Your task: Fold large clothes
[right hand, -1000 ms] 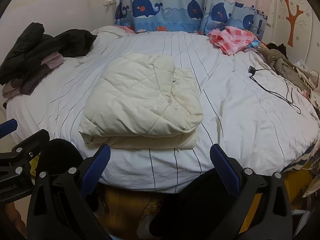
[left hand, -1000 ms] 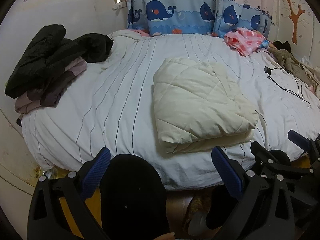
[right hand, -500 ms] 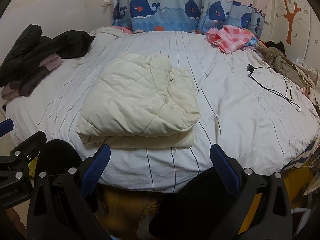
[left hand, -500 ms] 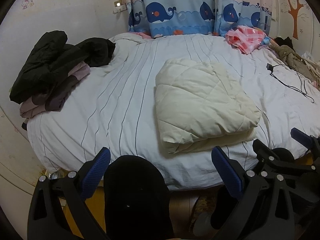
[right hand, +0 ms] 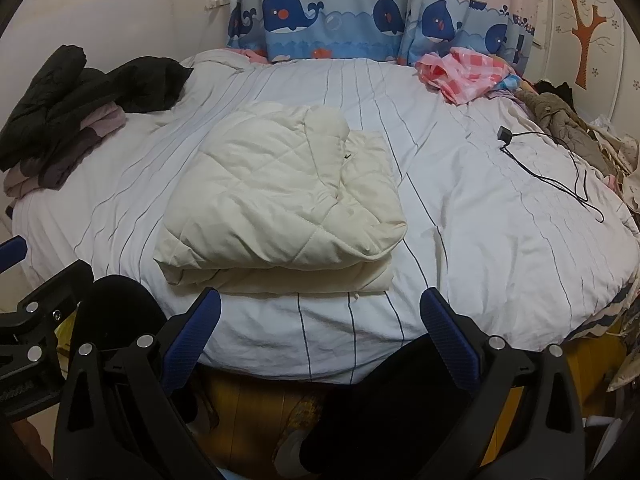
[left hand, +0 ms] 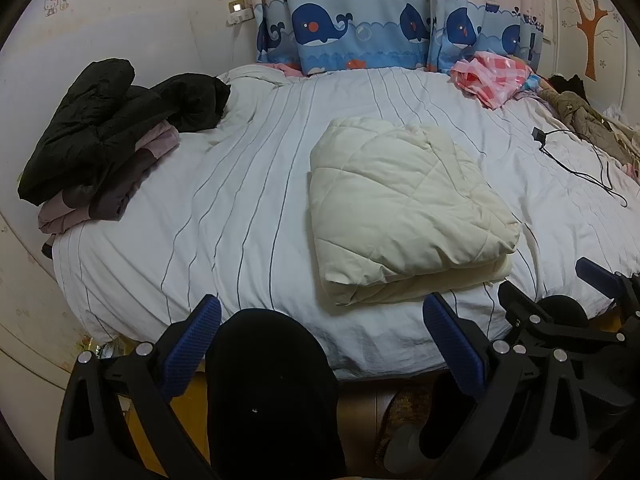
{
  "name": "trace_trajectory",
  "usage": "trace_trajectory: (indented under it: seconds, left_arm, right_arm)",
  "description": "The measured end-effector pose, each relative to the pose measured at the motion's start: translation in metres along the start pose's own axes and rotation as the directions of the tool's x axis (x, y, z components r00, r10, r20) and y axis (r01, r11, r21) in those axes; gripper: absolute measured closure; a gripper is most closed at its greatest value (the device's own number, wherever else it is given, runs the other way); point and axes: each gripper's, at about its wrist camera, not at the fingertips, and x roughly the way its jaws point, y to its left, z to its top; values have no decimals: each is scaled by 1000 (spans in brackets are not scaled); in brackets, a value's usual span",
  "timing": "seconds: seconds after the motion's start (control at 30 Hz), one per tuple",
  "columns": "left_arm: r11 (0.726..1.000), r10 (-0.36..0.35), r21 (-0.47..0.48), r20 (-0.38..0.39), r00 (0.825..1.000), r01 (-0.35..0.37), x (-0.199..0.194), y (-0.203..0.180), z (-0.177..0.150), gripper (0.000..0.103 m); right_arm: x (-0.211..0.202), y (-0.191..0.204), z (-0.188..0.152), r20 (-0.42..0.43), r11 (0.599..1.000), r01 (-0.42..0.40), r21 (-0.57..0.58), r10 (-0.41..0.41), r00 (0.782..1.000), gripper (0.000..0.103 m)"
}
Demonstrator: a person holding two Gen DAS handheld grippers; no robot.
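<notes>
Your left claw (left hand: 322,332) is spread wide, its blue pads (left hand: 192,344) well apart with nothing between them and nothing touching them. It hangs level off the near edge of the bed (left hand: 248,216), pointing forward across it, above your dark-clad leg (left hand: 272,392).

Left of it, at the far left side of the bed, lies a heap of black jackets (left hand: 108,120) on mauve clothes (left hand: 100,192). Toward the middle, the cream quilted garment (left hand: 400,208) rests folded into a thick rectangle on the striped white sheet, near the front edge, apart from both claws.

Your right claw (right hand: 320,328) is equally wide open, holding and touching nothing, also level just off the bed's edge, with the folded garment (right hand: 280,200) straight ahead and slightly left. Further right, a black cable (right hand: 552,168) trails over the sheet, a pink checked cloth (right hand: 460,72) sits near the whale curtain (right hand: 360,16), and brownish clothes (right hand: 568,128) lie at the far right edge.
</notes>
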Motion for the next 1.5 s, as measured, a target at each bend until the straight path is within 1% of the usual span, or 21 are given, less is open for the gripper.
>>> trace_trajectory:
  seconds: [1.5]
  left_arm:
    - [1000, -4, -2, -2, 1000, 4, 1, 2, -1, 6]
  right_arm:
    - [2, 0, -1, -1, 1000, 1, -7, -1, 1000, 7]
